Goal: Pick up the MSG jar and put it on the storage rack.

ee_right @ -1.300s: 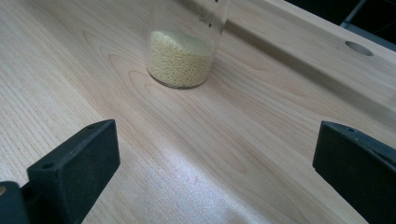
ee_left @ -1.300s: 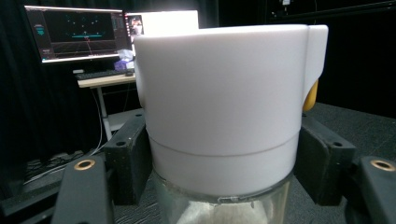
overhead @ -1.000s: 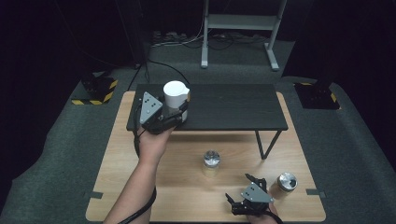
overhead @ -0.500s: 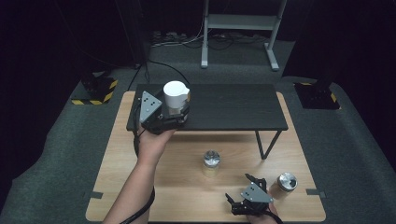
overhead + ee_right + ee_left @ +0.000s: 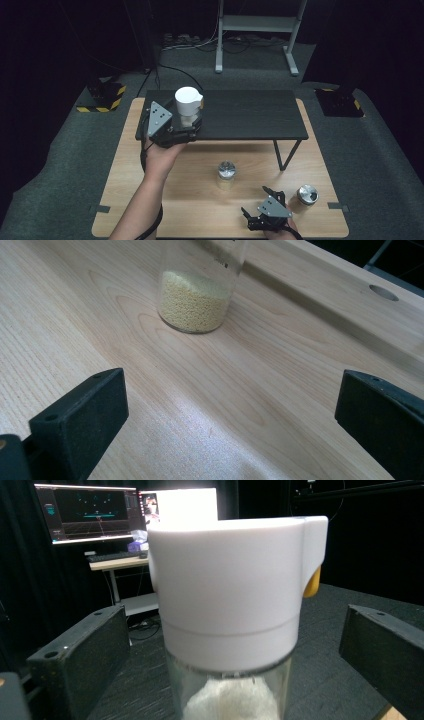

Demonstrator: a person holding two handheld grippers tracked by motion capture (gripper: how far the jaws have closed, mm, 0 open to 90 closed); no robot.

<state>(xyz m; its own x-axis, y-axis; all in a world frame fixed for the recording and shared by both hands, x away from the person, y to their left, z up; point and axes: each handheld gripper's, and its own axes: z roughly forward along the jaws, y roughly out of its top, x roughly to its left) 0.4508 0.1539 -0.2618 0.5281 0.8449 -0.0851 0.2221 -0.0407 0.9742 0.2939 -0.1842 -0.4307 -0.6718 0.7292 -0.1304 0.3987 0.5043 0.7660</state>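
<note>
Wooden table (image 5: 150, 200), black shelf (image 5: 250, 117) standing across its far half. White-capped jar (image 5: 187, 107) upright on shelf's left end, long axis vertical, white powder visible low in the glass (image 5: 230, 700). Left gripper (image 5: 175, 127) level with it from the near side, jaws apart, one each side of the jar, gaps visible on both sides in left gripper view, not touching. Jar dead centre between jaws, so likely next move is a straight close on the glass below the cap; risk is pinching the cap skirt instead. Left hand (image 5: 160, 160) clearly the nearer one.

Right gripper (image 5: 267, 212) low at near edge of table, jaws wide apart, holding nothing. Steel-lidded jar (image 5: 226, 175) ahead of it mid-table, yellow grains inside (image 5: 192, 300), well clear of jaws. Second lidded jar (image 5: 305, 197) just beside the right gripper, to its right.
</note>
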